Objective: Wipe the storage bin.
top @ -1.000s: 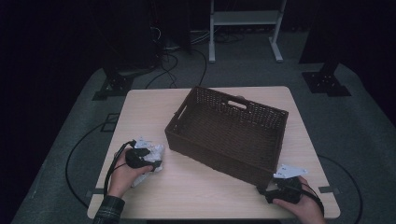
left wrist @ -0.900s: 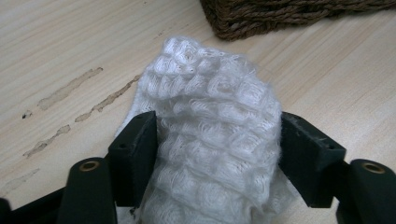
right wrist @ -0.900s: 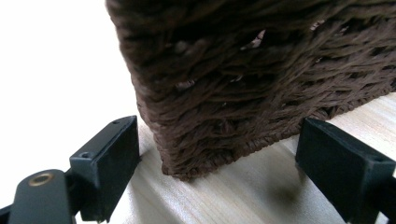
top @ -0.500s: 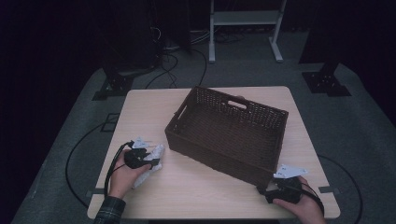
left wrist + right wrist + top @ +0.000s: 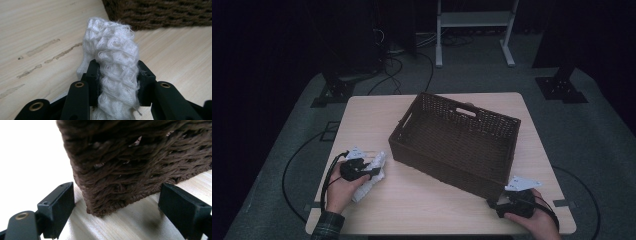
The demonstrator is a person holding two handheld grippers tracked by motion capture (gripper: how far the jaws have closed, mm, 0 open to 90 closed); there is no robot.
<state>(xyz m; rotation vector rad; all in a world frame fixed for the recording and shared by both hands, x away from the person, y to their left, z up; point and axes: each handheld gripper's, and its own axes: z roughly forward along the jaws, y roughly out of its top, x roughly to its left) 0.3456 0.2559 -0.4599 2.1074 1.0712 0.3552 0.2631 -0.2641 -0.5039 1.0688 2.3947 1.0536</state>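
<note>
White towel [image 5: 115, 72] on table [image 5: 432, 210], left of wicker basket [image 5: 457, 145] | left gripper [image 5: 117, 82]: jaws just closed, pinching towel | right gripper [image 5: 117, 205]: jaws wide, straddling basket corner, not touching

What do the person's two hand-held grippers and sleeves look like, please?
Both are black. The left hand-held gripper and the right hand-held gripper each carry a grey three-cornered plate on top and trail a black cable. Their blocky jaws pivot on brass-ringed joints. A plaid sleeve covers the left forearm.
</note>
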